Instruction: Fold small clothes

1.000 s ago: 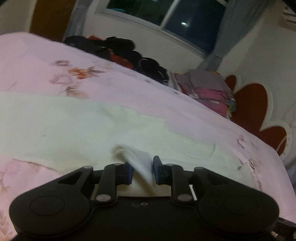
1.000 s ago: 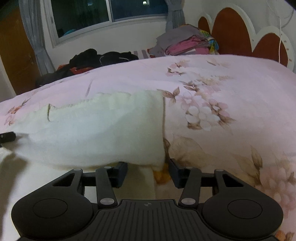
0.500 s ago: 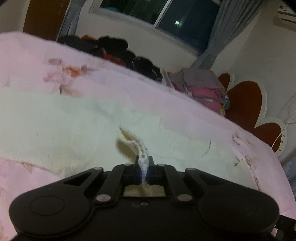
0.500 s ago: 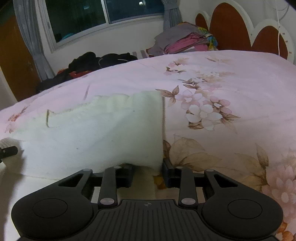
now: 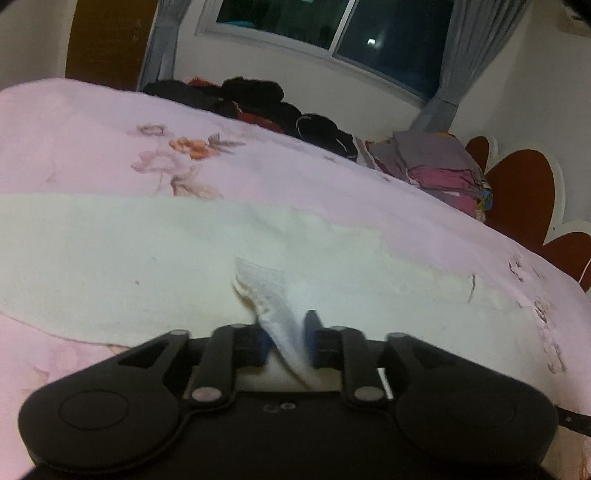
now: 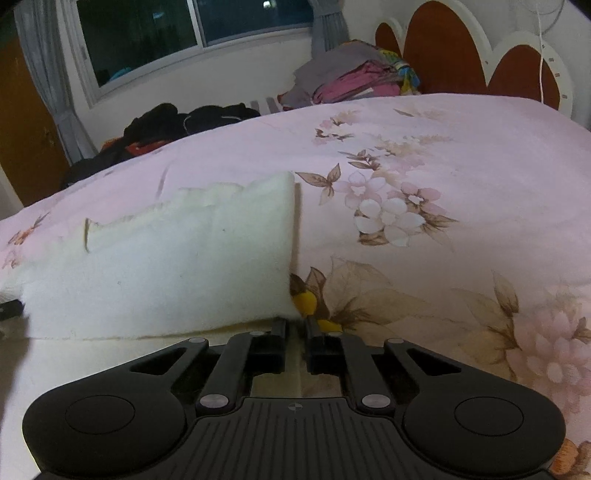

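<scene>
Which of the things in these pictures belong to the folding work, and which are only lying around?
For the folding:
- white cloth
- left tool, jaws apart around a raised fold of the cloth
- right tool, jaws almost shut at the cloth's corner

Only lying around:
- black clothes heap
- stack of folded clothes
- flowered bedsheet, only the work surface

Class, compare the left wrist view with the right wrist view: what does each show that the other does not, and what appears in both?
Only the left wrist view shows the left gripper, its fingers apart with a raised white fold of the cream garment between them.

Only the right wrist view shows the right gripper, nearly closed at the garment's near corner, and a cluster of pale flowers printed on the sheet.

Both show the cream garment lying on the pink floral bedsheet, the dark clothes pile, the folded stack, the window and the red headboard.
</scene>
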`<state>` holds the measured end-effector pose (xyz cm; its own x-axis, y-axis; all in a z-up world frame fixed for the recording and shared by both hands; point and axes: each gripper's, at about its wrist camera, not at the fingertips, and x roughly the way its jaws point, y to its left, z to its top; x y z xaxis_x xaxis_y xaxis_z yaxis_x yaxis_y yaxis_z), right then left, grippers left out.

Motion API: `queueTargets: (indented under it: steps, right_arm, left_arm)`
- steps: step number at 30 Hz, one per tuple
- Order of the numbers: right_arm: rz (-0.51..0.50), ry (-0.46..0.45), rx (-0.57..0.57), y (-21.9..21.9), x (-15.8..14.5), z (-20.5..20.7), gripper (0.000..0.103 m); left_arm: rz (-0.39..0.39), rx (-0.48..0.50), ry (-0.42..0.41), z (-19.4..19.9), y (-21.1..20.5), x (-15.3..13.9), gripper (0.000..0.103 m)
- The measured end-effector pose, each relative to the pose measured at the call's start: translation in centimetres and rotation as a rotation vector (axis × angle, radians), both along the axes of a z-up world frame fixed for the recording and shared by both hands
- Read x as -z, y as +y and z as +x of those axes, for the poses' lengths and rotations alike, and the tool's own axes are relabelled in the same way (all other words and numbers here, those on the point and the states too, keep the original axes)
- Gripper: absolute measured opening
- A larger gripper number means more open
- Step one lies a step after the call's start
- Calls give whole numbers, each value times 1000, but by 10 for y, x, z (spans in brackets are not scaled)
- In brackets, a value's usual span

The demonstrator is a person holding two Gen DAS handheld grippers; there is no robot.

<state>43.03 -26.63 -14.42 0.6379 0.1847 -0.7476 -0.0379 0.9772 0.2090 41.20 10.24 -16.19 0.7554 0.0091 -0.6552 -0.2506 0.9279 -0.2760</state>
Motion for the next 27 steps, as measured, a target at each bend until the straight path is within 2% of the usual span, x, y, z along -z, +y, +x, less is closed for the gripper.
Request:
queueTargets:
  steps: [1,3,4,5,6,7,8,12,15,22,23,24,27]
  right_arm:
    - [3,-8,-9,-1,-4,-5,9]
    - [1,-34,-21,-3,-15,-15,11]
    - [7,-46,-20,-4,-20,-16,13]
    - [11,-62,-15,-4,-25,-15,26]
    - [15,-77,-11,-4,-28,-13,51]
    - [20,-89,-6,-5,-30,-8,62]
    - [27,-99,-6,-5,-30,-1,66]
    - [61,-52,-4,-1,-15,38,64]
    - [80,-18,6,3,-3,64,47]
    - [115,22,40,6,11,99,46]
    - [109,20,40,7,11,100,41]
    - [105,20,33,8,12,100,15]
    - [46,-15,14,16,8,93,7]
  left_arm:
    - [26,-7,-2,-3,-1,-4,31]
    - [49,-32,-16,-9,3,-9,60]
    - [67,-62,-31,-15,7,-13,64]
    - [82,-84,-45,-19,9,-16,64]
    - [92,-96,-59,-23,10,-19,64]
    - [92,-94,-71,-25,11,-24,64]
    - [92,-86,-85,-26,10,-28,64]
    - [113,-3,-121,-22,-9,-40,64]
    - [99,45,-103,-13,-21,-35,64]
    - [106,59,-42,-1,-28,-11,64]
    - [109,59,-35,0,-28,-9,64]
    - [111,57,-27,1,-28,-7,64]
    - [113,55,-24,1,-28,-6,65]
